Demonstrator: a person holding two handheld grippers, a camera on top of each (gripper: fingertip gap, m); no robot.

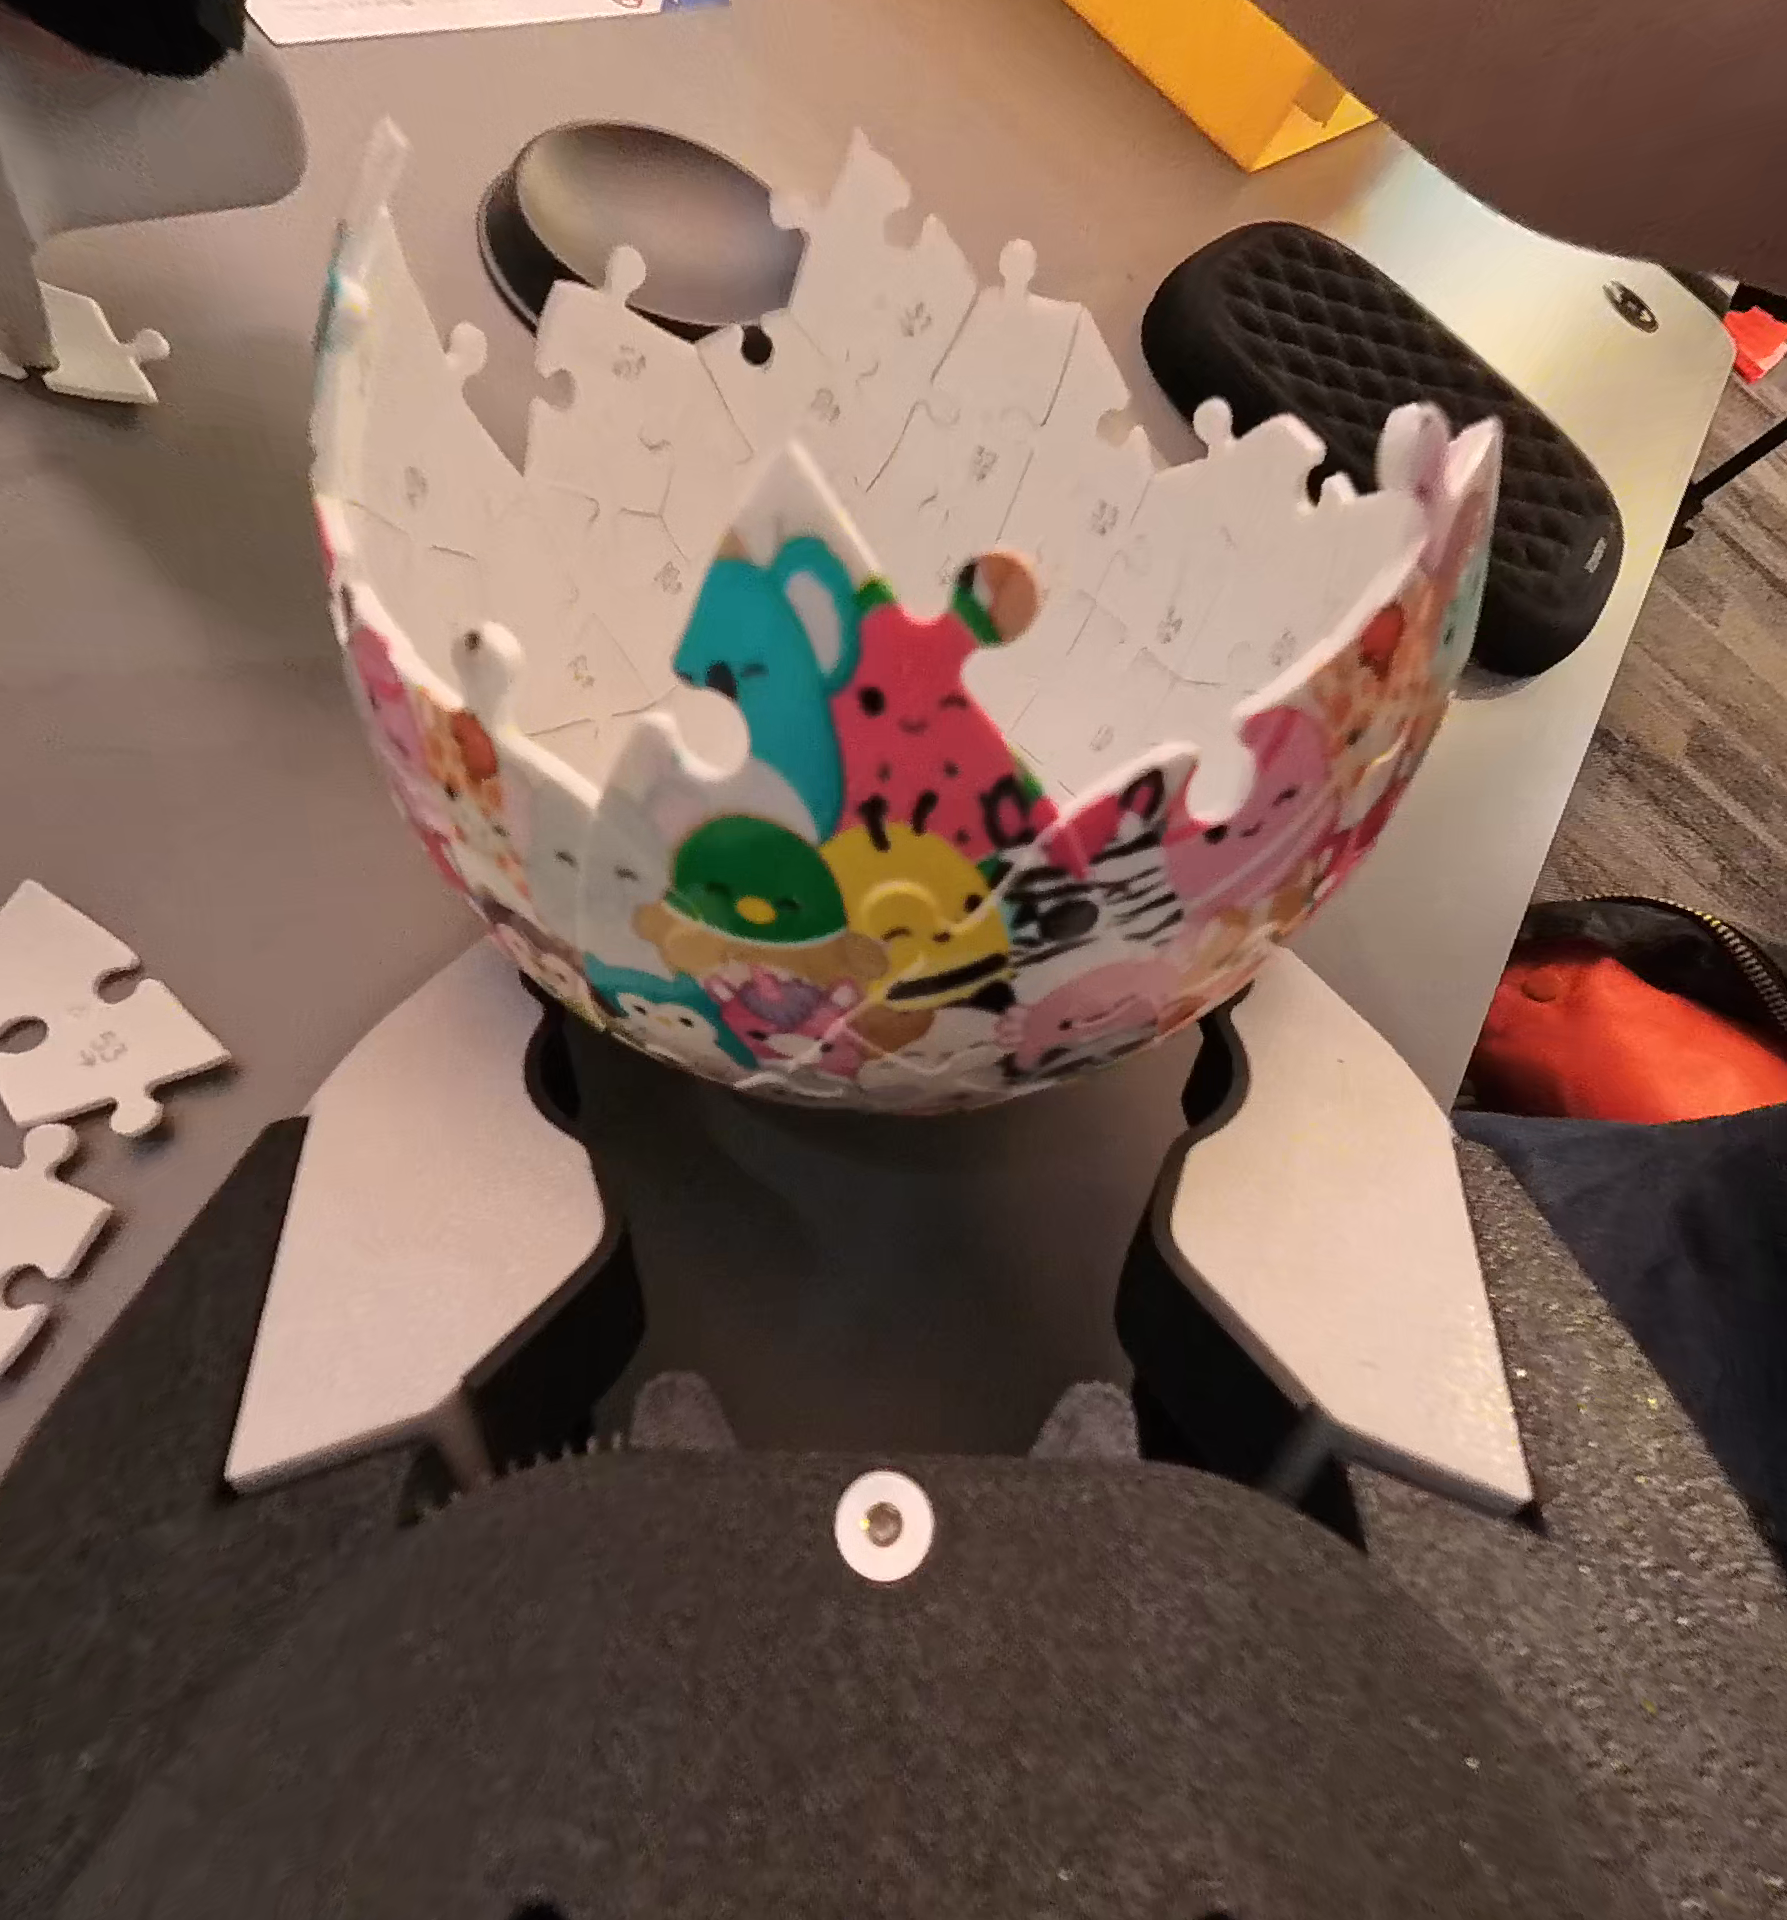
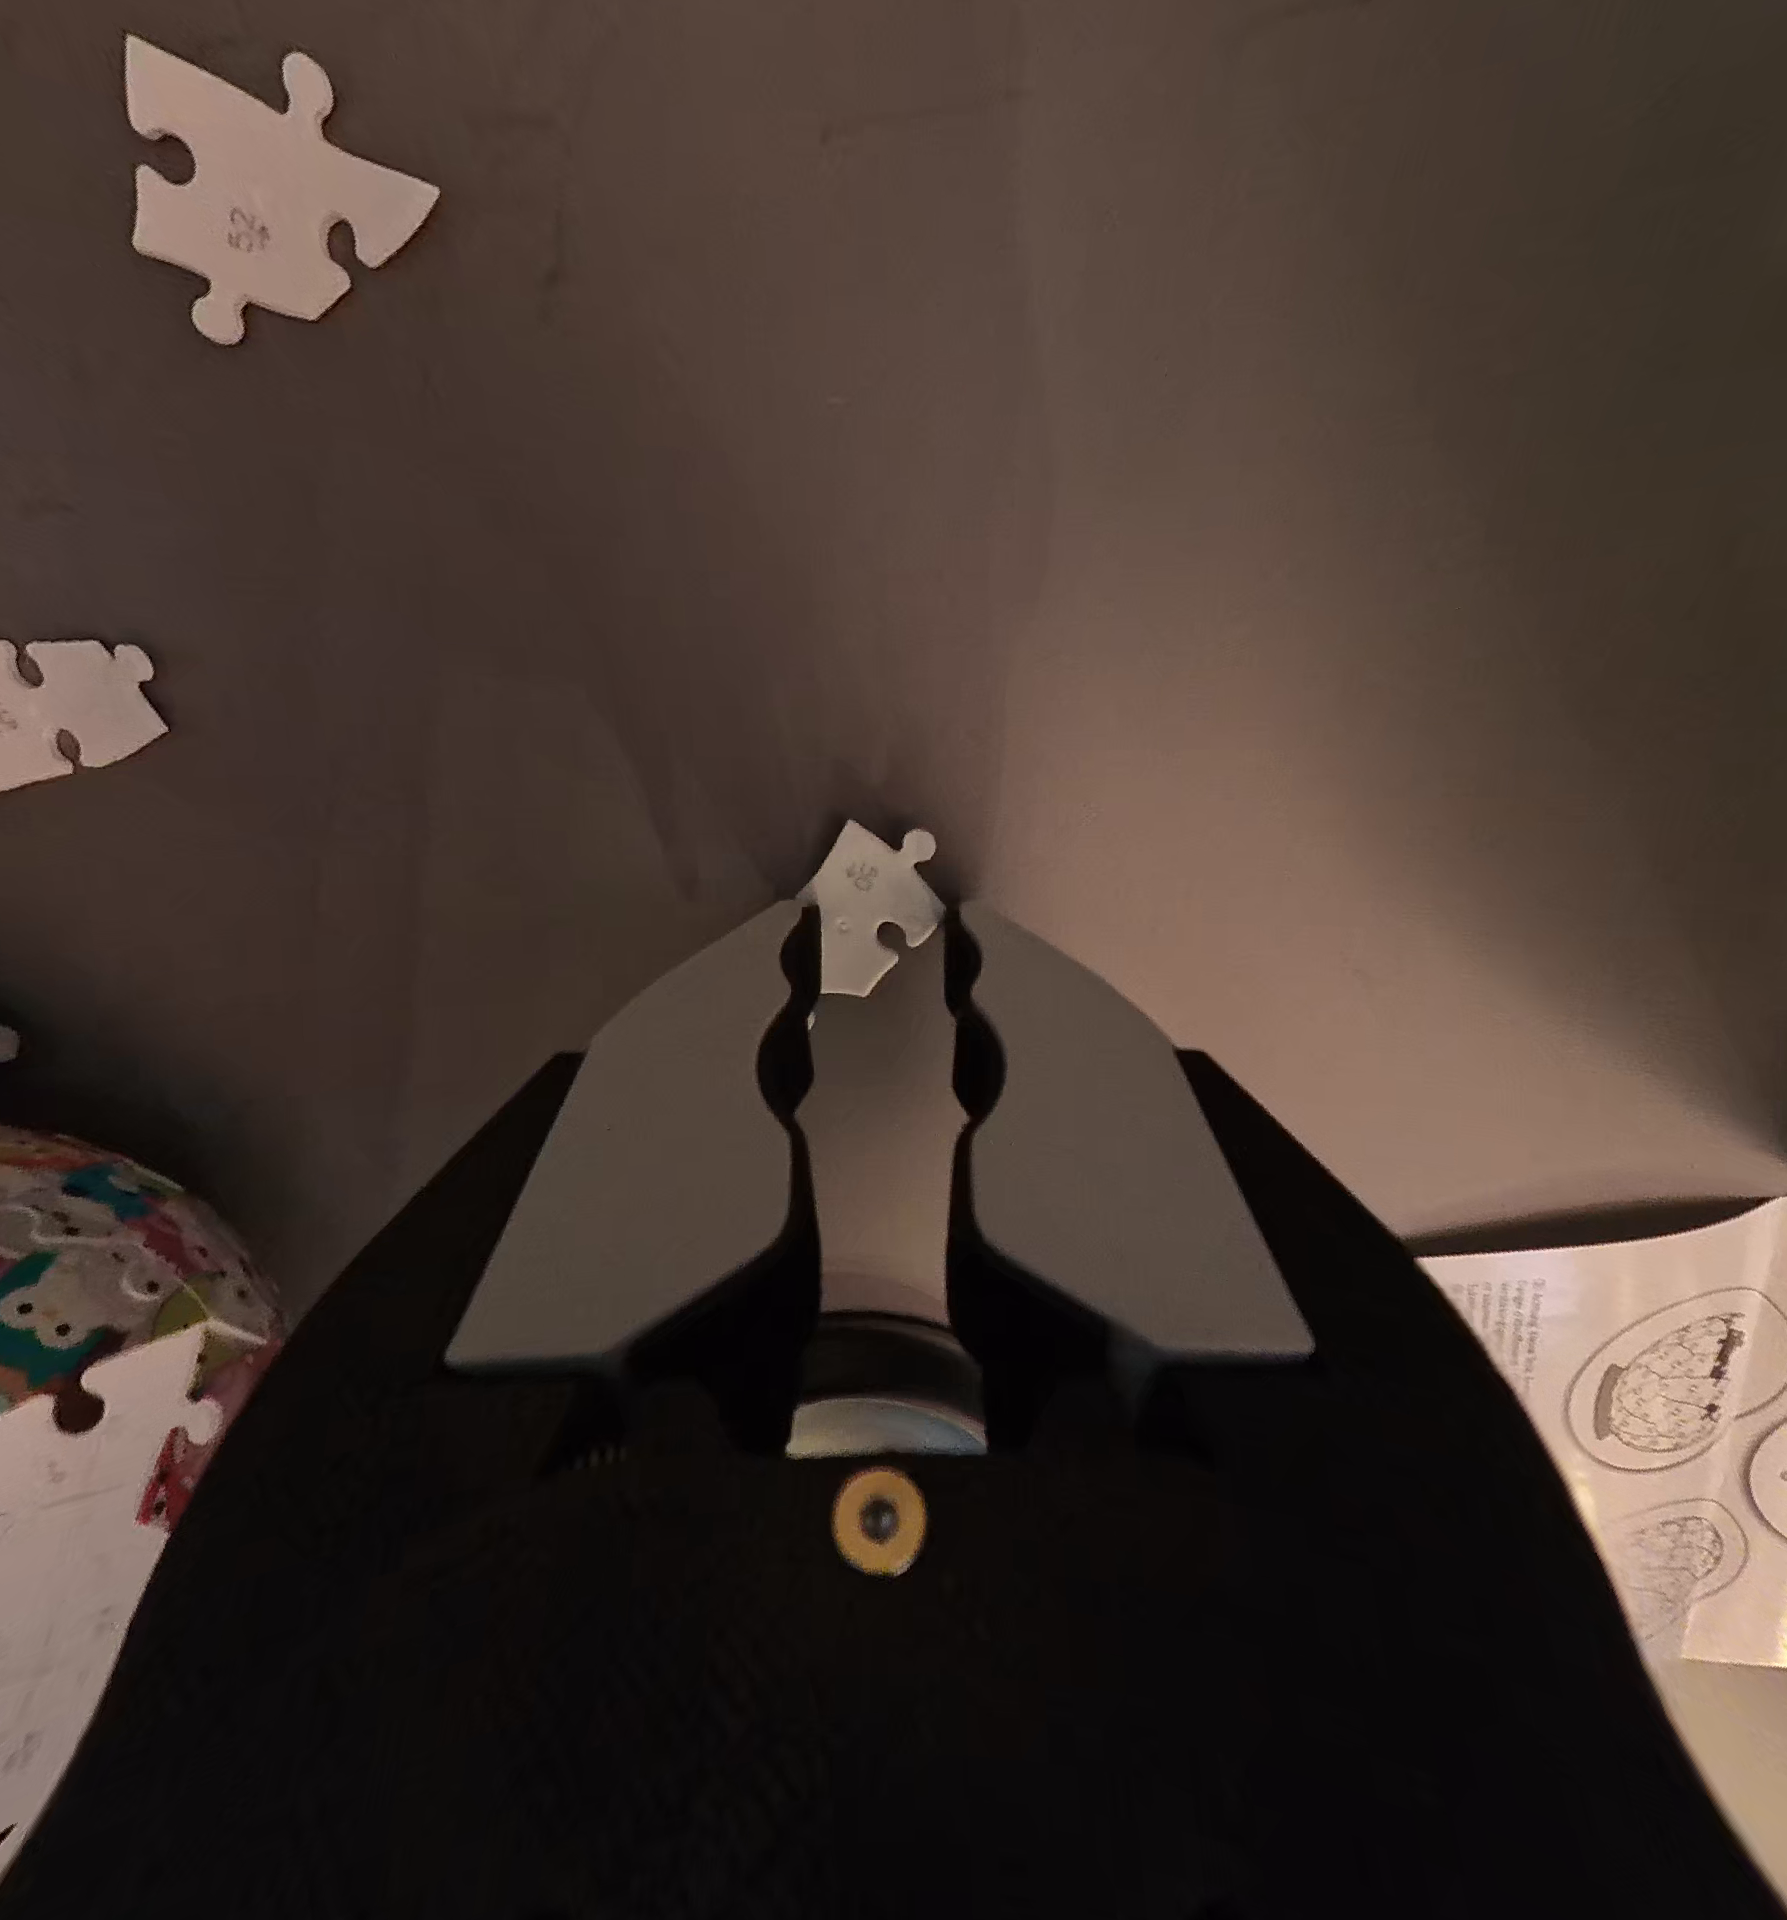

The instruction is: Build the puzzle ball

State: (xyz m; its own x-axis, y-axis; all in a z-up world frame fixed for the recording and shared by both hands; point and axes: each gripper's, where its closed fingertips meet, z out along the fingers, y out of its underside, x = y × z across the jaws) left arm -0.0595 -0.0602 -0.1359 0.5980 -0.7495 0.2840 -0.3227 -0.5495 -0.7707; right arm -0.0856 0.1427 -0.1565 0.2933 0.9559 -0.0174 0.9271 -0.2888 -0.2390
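A: Gripping the half-built puzzle ball (image 1: 899, 727) low on its sides, the left hand-held gripper (image 1: 894, 1039) holds it over the grey surface (image 1: 193, 675).

B: Only the right view shows the right hand-held gripper (image 2: 873, 920), fingers narrowed around a white piece (image 2: 873, 909); whether they pinch it, I cannot tell.
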